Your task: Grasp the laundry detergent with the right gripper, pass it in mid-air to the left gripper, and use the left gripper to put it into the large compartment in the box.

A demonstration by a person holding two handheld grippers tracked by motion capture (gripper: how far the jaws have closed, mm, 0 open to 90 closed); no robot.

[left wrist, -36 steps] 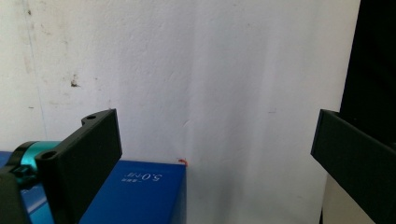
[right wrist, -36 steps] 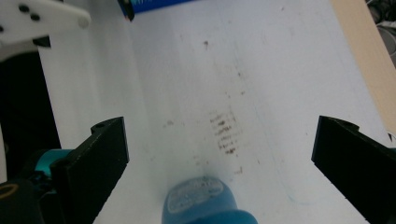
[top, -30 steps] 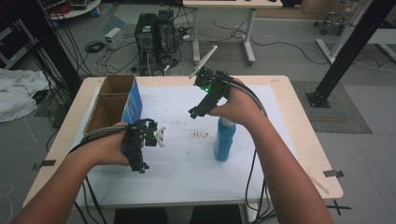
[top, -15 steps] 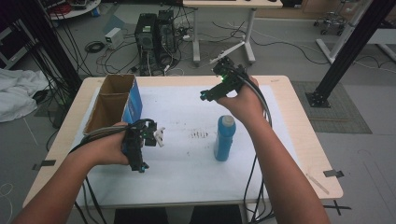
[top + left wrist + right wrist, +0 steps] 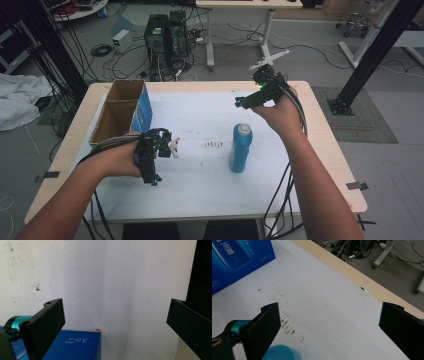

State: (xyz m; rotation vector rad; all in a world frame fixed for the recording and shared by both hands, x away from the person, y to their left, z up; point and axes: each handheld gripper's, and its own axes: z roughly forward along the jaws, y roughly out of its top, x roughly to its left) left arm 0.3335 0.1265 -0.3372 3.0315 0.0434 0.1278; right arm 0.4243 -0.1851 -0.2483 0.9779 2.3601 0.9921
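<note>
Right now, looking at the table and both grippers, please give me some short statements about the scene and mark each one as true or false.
1. The blue bottle stands upright on the white table cover. True.
2. The right gripper is shut on the blue bottle. False: its jaws stand wide apart and it is held above the table, apart from the bottle.
3. The open cardboard box with a blue side stands near the table's left edge. True.
4. The left gripper holds the box. False: in the left gripper view its jaws are open with nothing between them.
5. The bottle lies inside the box. False: it stands on the cover, to the right of the box.
</note>
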